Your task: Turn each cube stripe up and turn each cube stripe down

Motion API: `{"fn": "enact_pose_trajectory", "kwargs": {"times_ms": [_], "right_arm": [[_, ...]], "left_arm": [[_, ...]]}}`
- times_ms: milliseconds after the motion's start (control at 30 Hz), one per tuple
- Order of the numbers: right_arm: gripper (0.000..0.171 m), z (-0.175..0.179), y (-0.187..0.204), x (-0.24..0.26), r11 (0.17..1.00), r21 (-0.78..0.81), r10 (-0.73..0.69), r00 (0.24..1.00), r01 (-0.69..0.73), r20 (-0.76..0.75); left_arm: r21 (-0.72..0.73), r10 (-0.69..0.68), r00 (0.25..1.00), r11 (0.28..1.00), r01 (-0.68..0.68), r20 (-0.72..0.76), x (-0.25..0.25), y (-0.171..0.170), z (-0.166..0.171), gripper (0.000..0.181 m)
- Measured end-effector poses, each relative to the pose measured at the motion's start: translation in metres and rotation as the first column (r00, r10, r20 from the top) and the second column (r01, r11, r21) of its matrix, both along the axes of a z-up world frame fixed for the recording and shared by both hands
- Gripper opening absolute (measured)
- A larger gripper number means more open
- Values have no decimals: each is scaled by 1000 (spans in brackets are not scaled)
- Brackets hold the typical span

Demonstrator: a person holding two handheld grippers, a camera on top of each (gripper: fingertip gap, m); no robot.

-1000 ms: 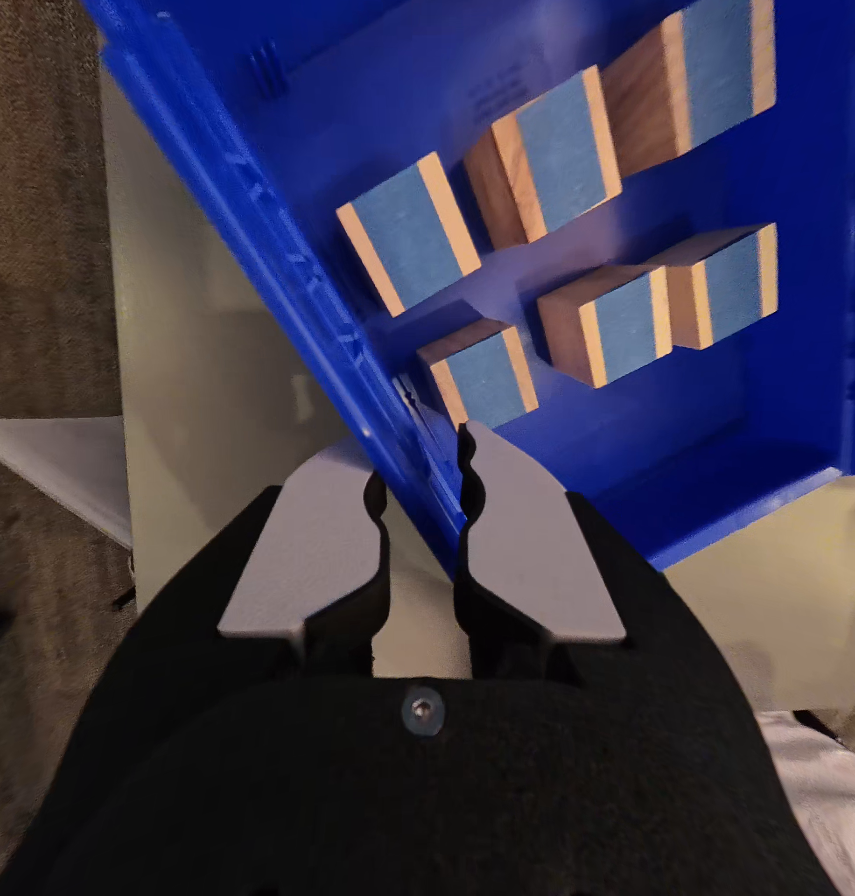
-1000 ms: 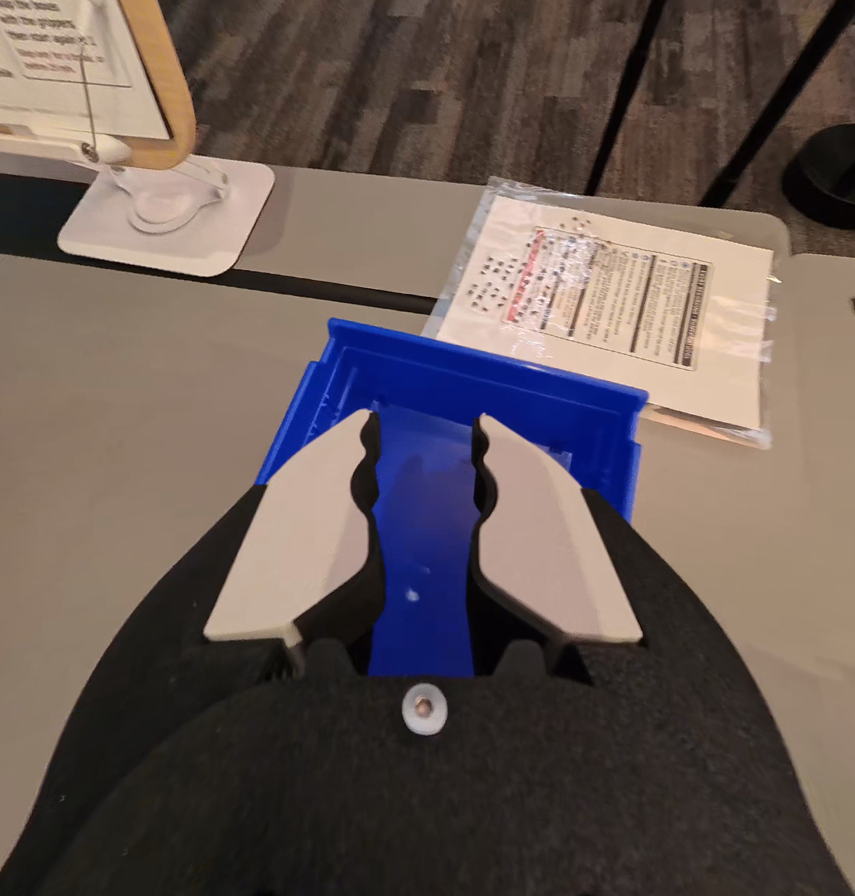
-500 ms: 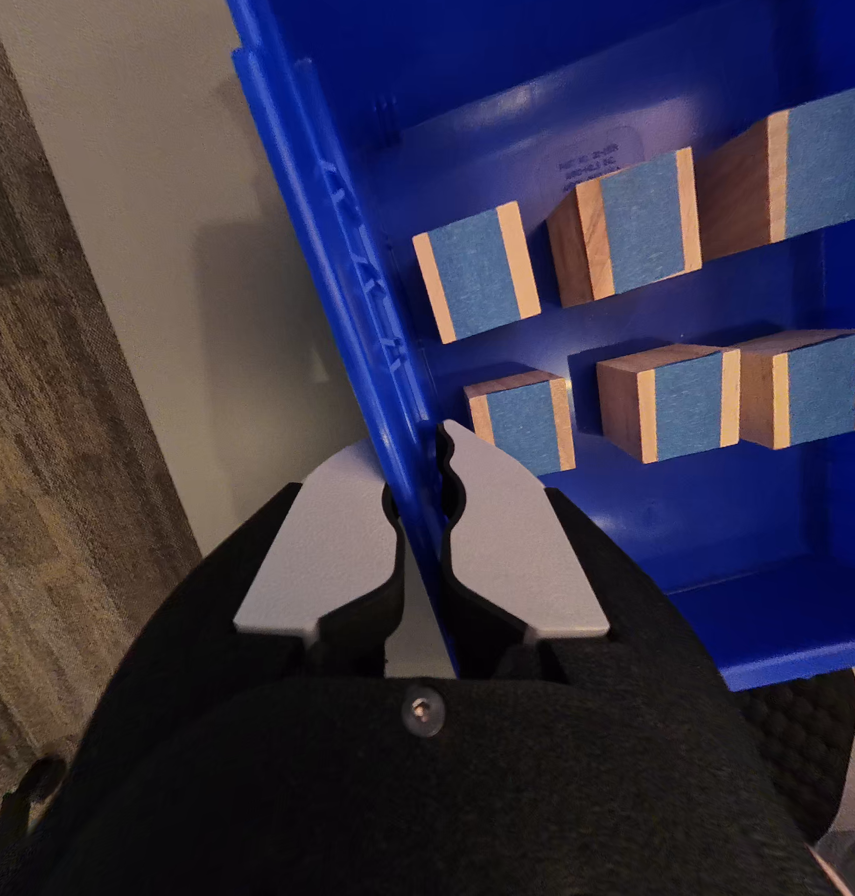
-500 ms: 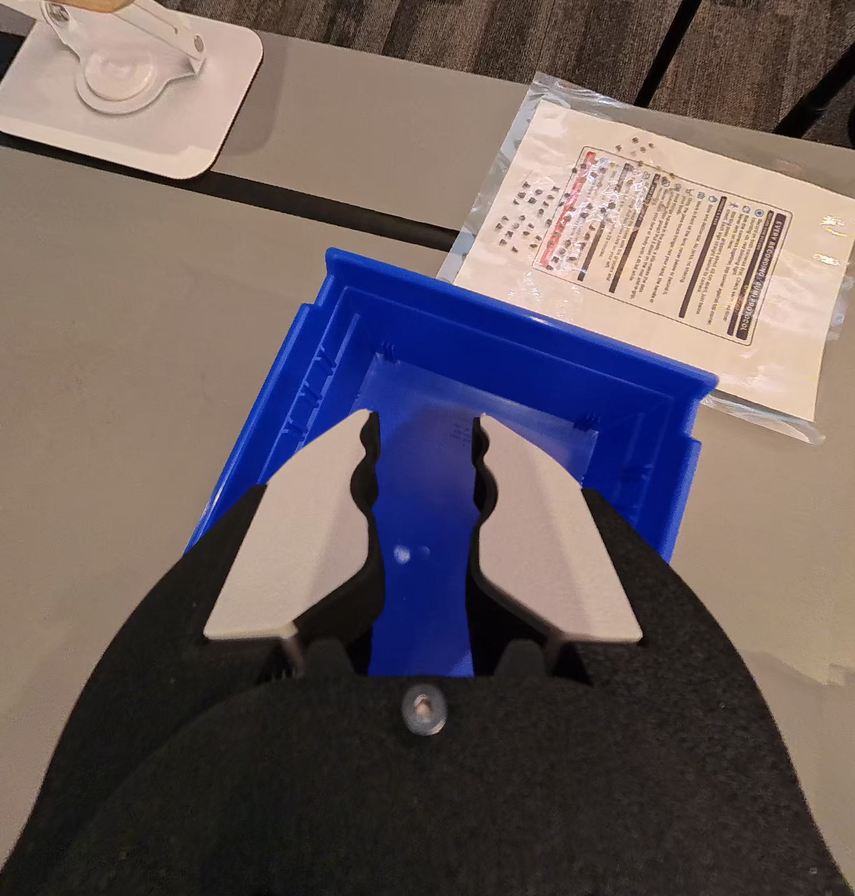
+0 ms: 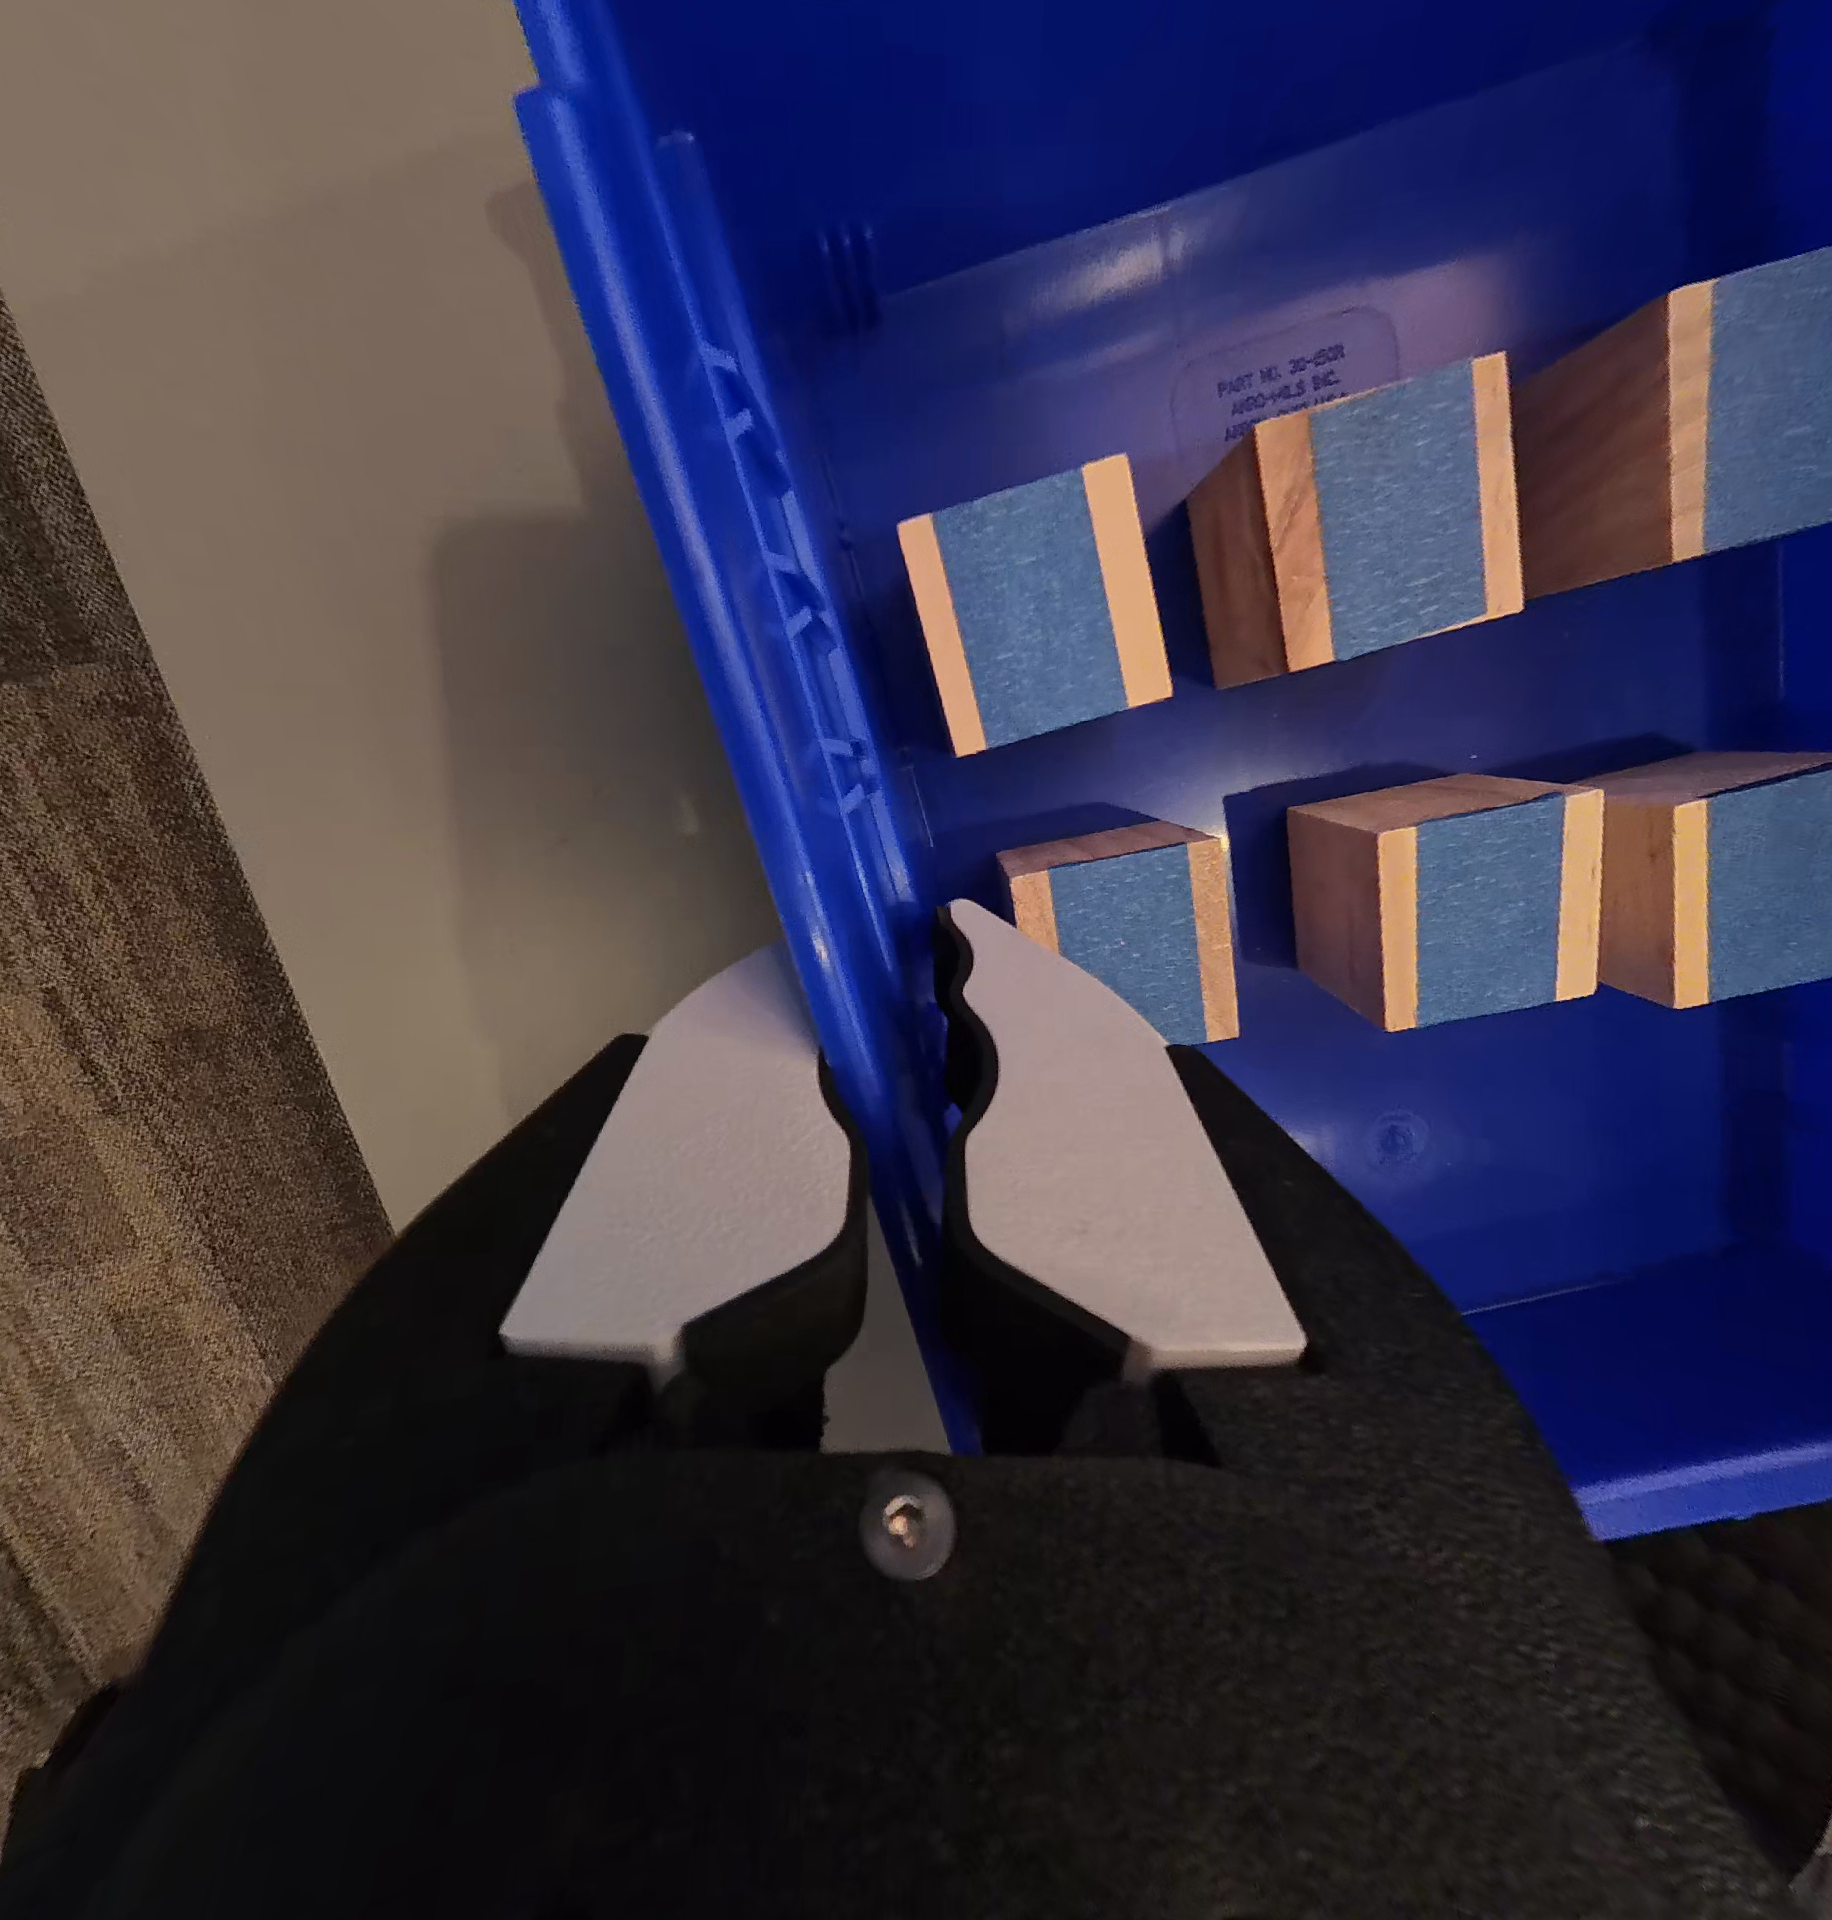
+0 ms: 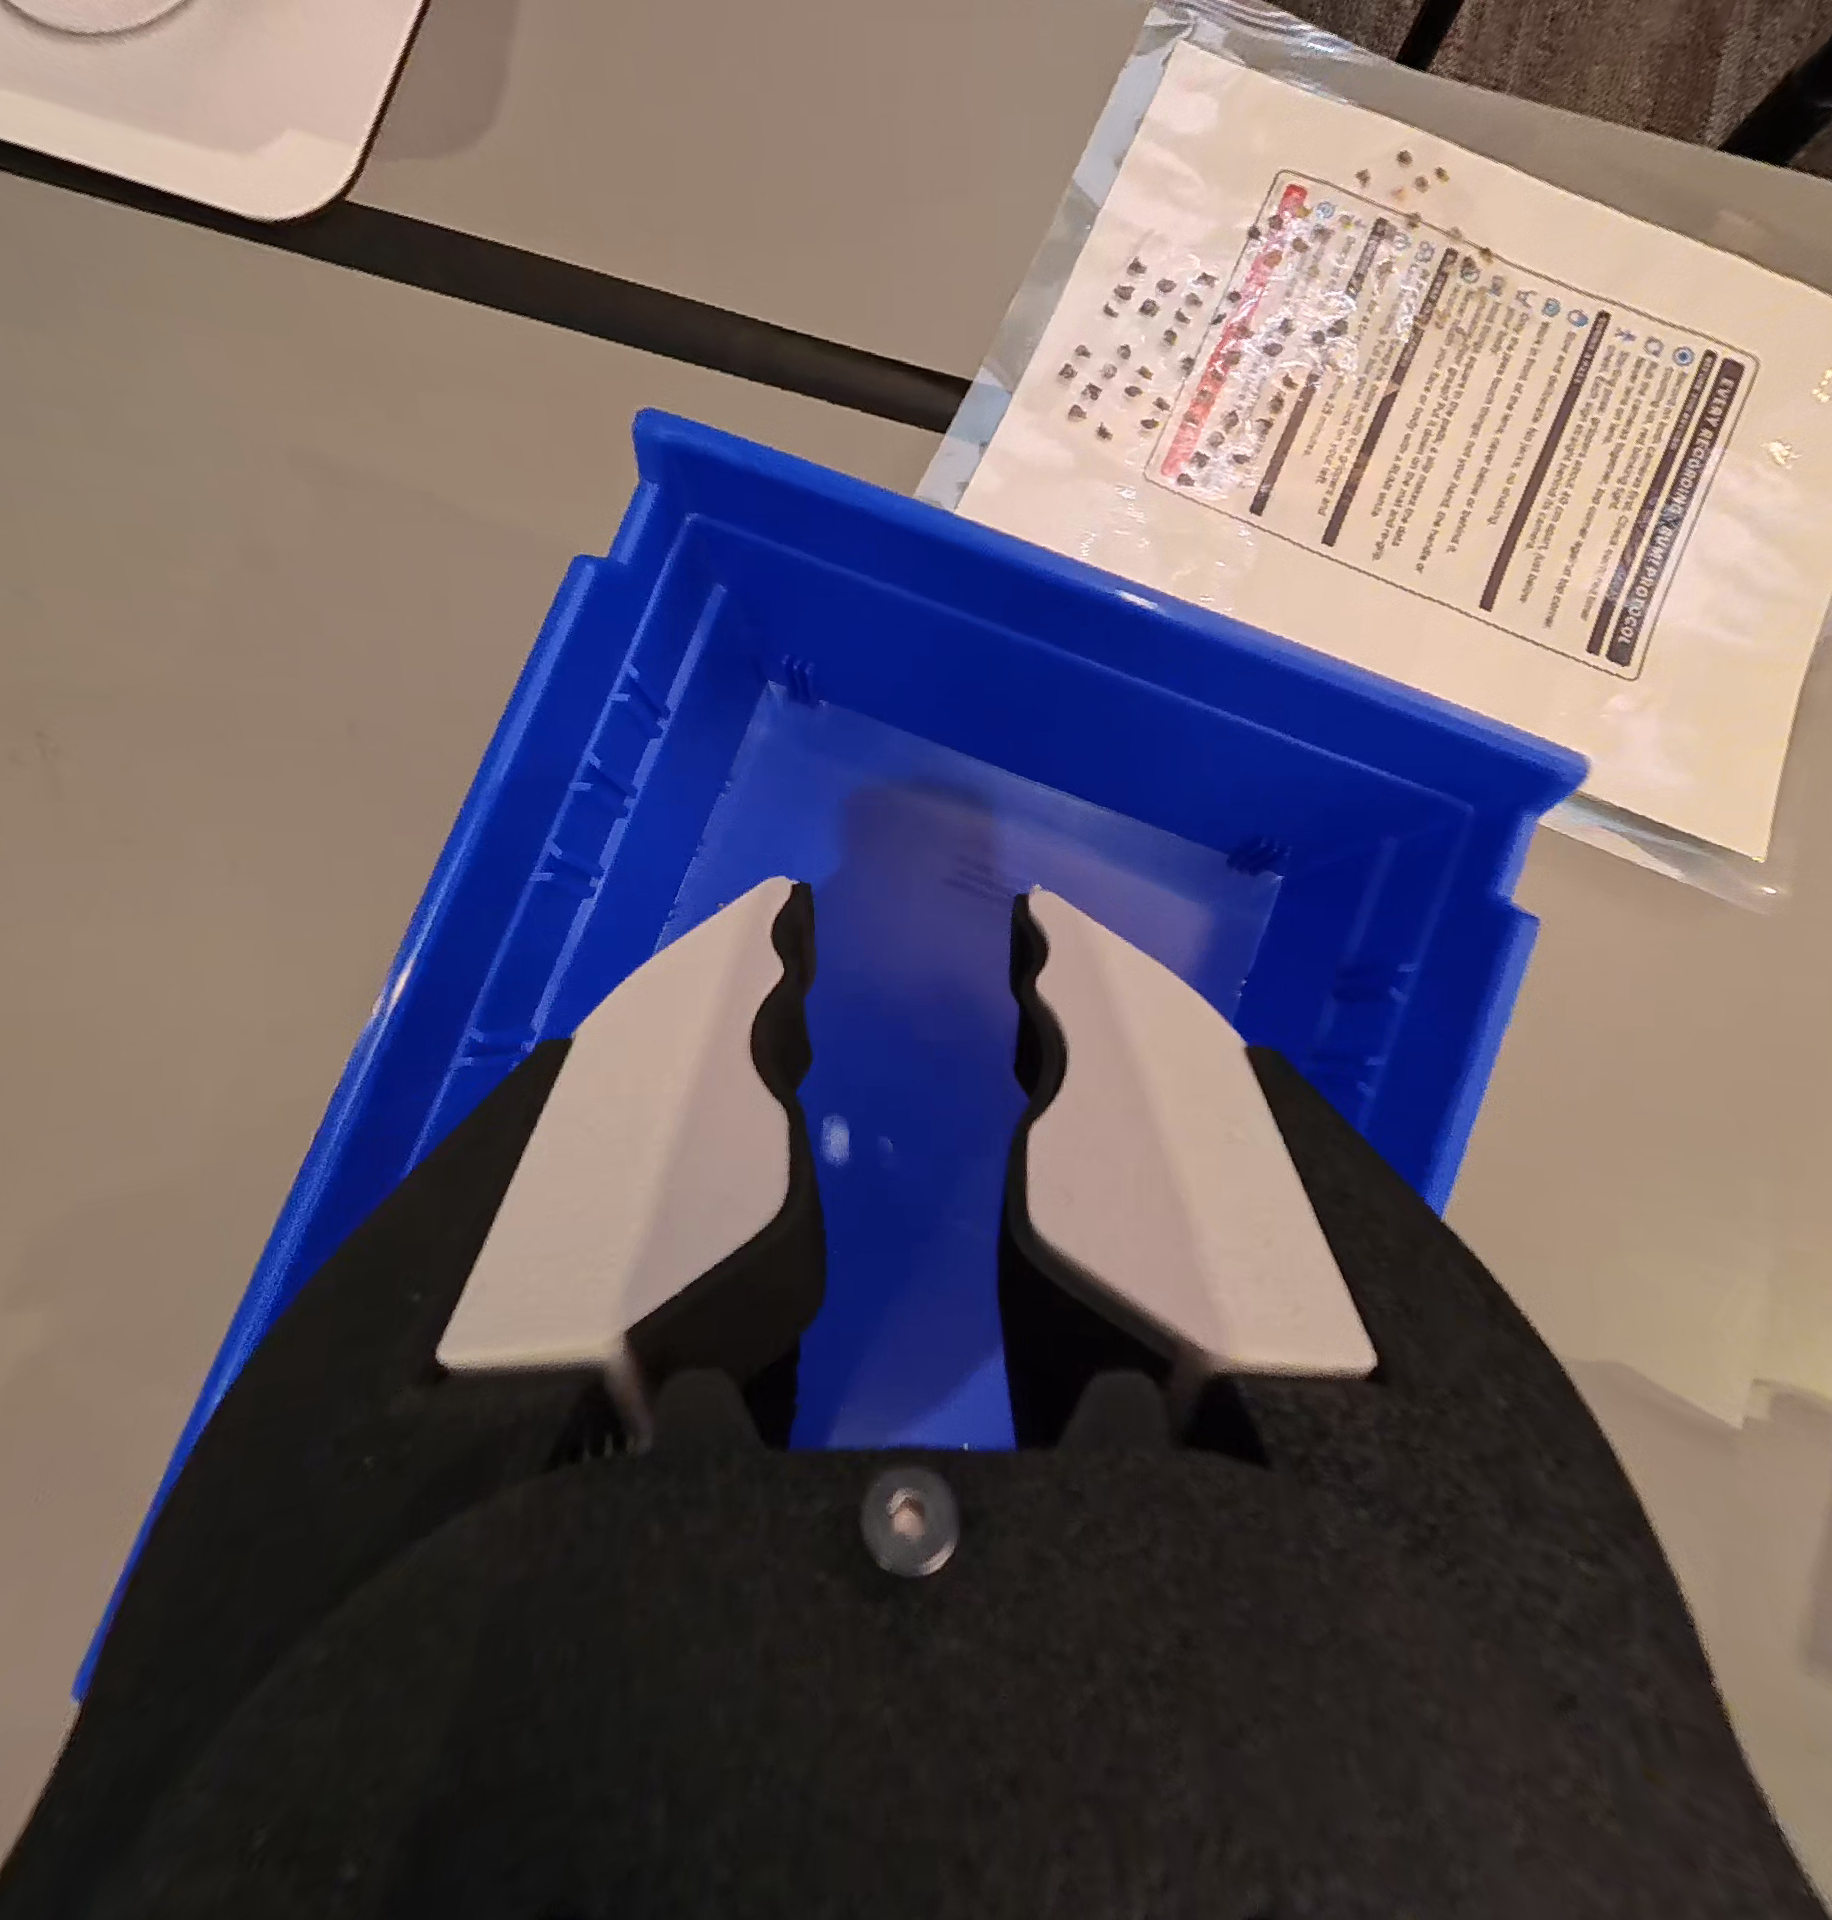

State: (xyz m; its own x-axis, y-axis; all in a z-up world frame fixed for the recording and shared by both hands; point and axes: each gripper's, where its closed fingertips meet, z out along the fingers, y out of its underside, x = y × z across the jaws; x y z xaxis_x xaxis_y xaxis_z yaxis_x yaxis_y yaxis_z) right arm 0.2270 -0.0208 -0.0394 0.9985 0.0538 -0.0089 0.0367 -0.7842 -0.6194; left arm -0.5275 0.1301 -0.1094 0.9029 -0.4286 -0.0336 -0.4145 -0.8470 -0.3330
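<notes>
The left hand-held gripper pinches the blue plastic bin's wall, beside six tape-striped wooden cubes; the right hand-held gripper hangs spread above the bin floor.

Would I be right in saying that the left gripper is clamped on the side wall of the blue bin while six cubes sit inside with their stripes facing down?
Not quite. The left gripper is clamped on the blue bin wall, but the six cubes show their blue stripes facing up, as the left wrist view shows.

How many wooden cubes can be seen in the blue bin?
6, in two rows of three: far row; near row. More may lie beyond the right edge.
</notes>
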Motion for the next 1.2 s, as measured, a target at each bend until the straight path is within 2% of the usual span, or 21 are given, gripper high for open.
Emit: {"fn": "enact_pose_trajectory", "kwargs": {"times_ms": [200,333,467,533,567,633,700,767,833,967,1000,1067,1200], "right_arm": [[36,-1,-7,19,999,14,-41,999,41,-16],[35,-7,-20,47,993,1,-114,993,114,-5],[36,-17,-31,67,983,-14,-184,980,184,-73],[35,-24,-36,80,975,-40,-221,975,220,-35],[26,-24,-37,83,972,-40,-232,972,231,-24],[28,-22,-37,84,970,-44,-241,970,240,-16],[32,-15,-40,89,969,-34,-240,968,243,77],[32,-6,-47,98,961,-26,-268,948,276,174],[32,-4,-54,103,943,-39,-319,932,330,174],[35,-41,-65,106,917,-191,-333,935,351,120],[31,-49,-64,108,917,-209,-321,940,339,118],[10,-61,-60,100,922,-238,-303,952,304,42],[5,-67,-58,94,916,-261,-320,947,304,-22]], "left_arm": [[5,9,999,1000,-9,43,4,4,-2,9],[-18,98,975,995,-97,202,8,4,1,38],[-117,164,869,986,-122,468,18,-6,16,41],[-159,211,800,976,-146,562,17,-10,24,41],[-165,225,770,974,-157,597,16,-10,29,39],[-164,233,717,972,-167,657,14,-11,39,35],[-137,217,676,976,-171,704,11,-13,52,37],[-84,181,644,980,-178,743,8,-14,67,33],[-22,151,633,978,-207,760,0,-15,84,30],[220,13,628,931,-291,778,-16,-17,141,26],[295,-31,641,904,-310,767,-20,-20,157,25],[451,-121,679,828,-334,724,-25,-27,190,23],[691,-262,744,634,-348,615,-22,-45,239,29]]}}
